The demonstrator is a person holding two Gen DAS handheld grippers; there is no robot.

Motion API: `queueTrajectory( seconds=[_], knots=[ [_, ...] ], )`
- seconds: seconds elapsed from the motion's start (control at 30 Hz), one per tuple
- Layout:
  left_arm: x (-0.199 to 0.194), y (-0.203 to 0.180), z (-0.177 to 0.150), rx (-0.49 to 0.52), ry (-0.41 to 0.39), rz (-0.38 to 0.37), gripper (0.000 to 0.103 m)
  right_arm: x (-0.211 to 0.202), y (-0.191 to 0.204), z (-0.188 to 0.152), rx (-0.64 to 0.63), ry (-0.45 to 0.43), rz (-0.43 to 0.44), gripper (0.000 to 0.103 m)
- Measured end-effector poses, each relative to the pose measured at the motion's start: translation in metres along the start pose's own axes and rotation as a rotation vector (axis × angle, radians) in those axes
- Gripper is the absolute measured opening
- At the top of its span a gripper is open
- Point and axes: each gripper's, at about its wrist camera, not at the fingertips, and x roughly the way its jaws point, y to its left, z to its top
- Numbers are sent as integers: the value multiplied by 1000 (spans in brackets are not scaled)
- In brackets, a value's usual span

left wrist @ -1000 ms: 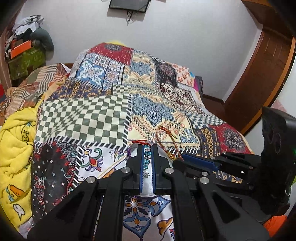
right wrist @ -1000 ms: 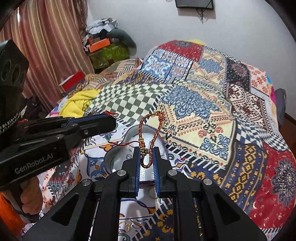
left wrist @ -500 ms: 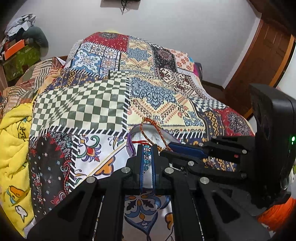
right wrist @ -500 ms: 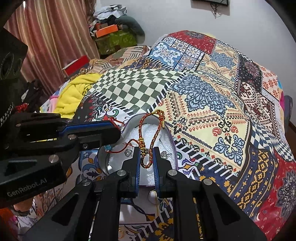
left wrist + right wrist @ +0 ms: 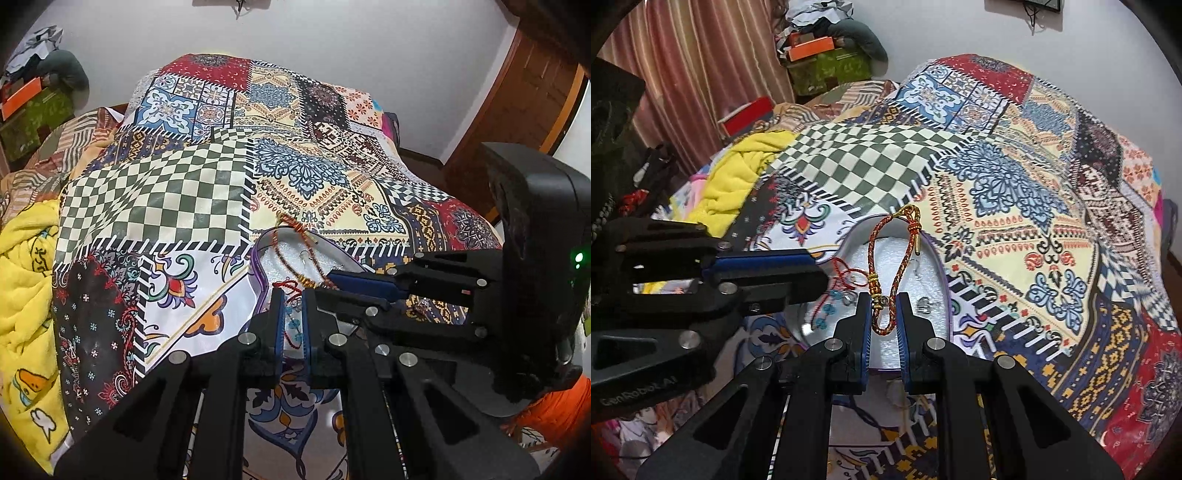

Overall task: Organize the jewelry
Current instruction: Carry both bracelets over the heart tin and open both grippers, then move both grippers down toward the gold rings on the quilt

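Right gripper (image 5: 883, 314): my fingers pinch the braided bracelet (image 5: 892, 266) above the oval tray (image 5: 943, 291) on the bed. Left gripper (image 5: 292, 314): fingers clamp the red beaded string (image 5: 293, 325), alongside.

Black tongs (image 5: 883, 301), blue pads (image 5: 865, 332), silver screws.

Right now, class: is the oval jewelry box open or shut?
Open. No lid covers the oval box; its white lining shows, with the braided bracelet dangling over it.
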Motion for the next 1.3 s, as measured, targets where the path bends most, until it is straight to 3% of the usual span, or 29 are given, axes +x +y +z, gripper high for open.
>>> queueTrajectory(
  seconds=[0.23,0.5,0.63,1.03,1.3],
  knots=[
    [-11,3,0,-11,-20,19,5,-3,2,-2,-5,8,-5,15],
    [-28,8,-2,-37,-47,54,20,-13,5,-4,4,14,-35,35],
    [-37,8,-4,-30,-59,74,29,-22,7,-4,5,4,-59,36],
    [-77,-10,-13,8,-106,113,41,-65,9,-18,58,-36,-94,37],
    [-90,-22,-36,21,-89,107,43,-90,11,-43,104,-48,-106,37]
  ],
)
